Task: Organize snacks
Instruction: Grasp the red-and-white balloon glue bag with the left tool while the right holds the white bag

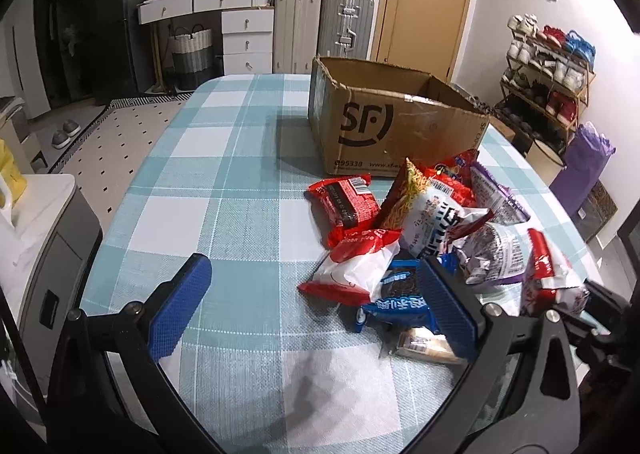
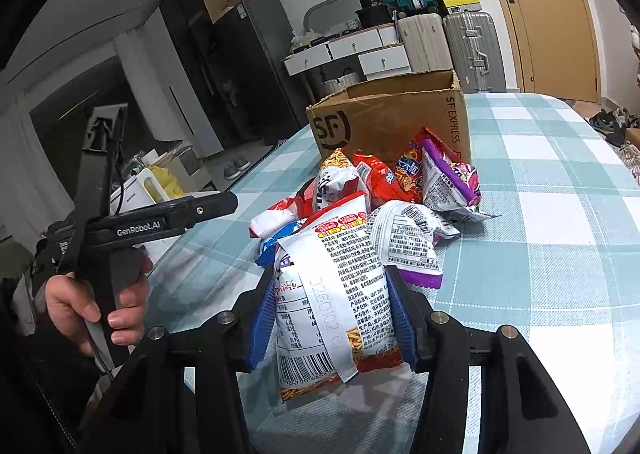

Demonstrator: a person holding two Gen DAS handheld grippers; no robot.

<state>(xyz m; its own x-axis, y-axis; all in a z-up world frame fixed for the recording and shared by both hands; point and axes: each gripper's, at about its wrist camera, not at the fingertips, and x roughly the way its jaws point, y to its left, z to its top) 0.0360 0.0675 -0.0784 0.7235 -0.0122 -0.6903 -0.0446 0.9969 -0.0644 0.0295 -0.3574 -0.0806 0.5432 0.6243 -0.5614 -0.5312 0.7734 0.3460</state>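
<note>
A pile of snack packets [image 1: 432, 230] lies on the checked tablecloth in front of an open SF cardboard box [image 1: 384, 122]. My left gripper [image 1: 316, 302] is open and empty above the cloth, left of the pile; its right finger sits over a blue cookie packet [image 1: 400, 302]. My right gripper [image 2: 330, 318] is shut on a white and red noodle snack packet [image 2: 340, 294], held just above the table. The pile [image 2: 400, 198] and the box [image 2: 392, 118] lie beyond it. The left gripper's handle shows in the right wrist view, held by a hand [image 2: 100, 302].
The table with the blue and white cloth [image 1: 224, 182] has its edge at the left, with a white appliance [image 1: 36, 238] below. Suitcases [image 1: 320, 26], drawers and a door stand behind. A shoe rack [image 1: 548, 78] stands at the right.
</note>
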